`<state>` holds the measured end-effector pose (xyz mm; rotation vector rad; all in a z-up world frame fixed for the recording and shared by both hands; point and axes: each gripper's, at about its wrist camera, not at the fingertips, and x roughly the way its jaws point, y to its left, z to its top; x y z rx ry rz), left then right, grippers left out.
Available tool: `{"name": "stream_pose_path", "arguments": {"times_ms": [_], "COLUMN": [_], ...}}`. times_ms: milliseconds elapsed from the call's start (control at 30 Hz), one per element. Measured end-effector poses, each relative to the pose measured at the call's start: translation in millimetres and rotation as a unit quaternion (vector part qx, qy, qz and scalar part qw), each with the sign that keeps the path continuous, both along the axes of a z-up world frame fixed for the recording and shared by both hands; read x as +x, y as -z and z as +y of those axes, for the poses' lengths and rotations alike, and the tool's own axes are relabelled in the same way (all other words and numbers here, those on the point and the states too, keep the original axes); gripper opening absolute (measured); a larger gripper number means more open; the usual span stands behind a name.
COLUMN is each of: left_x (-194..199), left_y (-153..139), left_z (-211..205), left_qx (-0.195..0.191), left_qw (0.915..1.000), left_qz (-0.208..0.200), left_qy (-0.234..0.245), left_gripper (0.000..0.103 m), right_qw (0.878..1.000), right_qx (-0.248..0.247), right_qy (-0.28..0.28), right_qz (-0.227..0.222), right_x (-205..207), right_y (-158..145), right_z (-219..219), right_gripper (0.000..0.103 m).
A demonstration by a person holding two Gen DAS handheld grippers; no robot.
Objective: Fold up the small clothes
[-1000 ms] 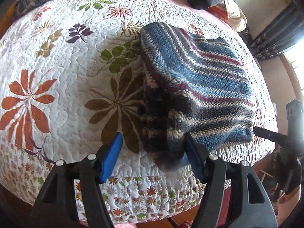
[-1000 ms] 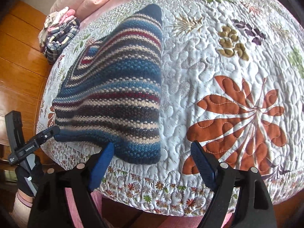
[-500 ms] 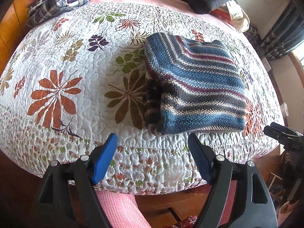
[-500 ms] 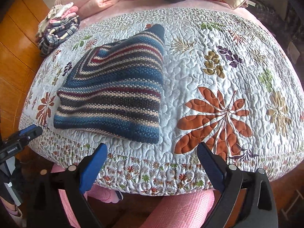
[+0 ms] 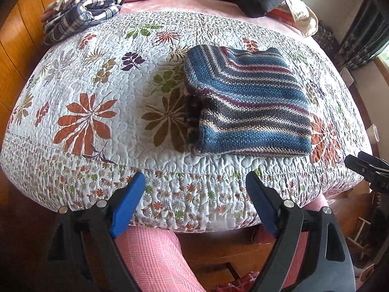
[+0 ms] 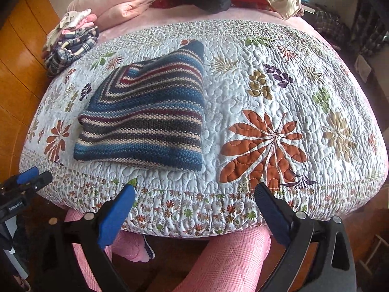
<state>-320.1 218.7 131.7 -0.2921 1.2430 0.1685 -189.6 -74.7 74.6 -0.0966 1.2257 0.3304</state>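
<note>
Striped knit [image 5: 248, 104] lies folded near quilt [image 5: 97, 77] edge; both grippers [image 5: 194, 199] [image 6: 194, 206] spread, empty. Risk: loose left layers slumping open.

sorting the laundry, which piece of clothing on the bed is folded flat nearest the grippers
The striped knit sweater, folded into a neat square near the quilt's front edge. The plaid garment lies bunched at the far corner.

In my right wrist view, the only fully legible text is white lettering reading "GenRobot.AI", printed on the black body of my left gripper [image 6: 25, 178] at the left edge. In my left wrist view, the black body of my right gripper [image 5: 367, 163] at the right edge bears white characters, partly cut off, of which only "DA" can be made out.
</note>
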Motion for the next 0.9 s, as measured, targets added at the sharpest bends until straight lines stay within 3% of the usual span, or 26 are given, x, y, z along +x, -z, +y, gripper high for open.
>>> {"name": "stream_pose_path", "arguments": {"times_ms": [900], "left_x": [-15], "left_y": [-30], "left_z": [-21], "left_qx": [0.054], "left_qw": [0.9986], "left_qz": [-0.002], "left_qy": [0.002], "left_gripper": [0.087], "right_qw": [0.999], "right_qx": [-0.033], "right_qy": [0.000], "right_qz": [-0.042], "right_x": [-34], "right_y": [-38], "right_z": [22], "right_gripper": [0.099]}}
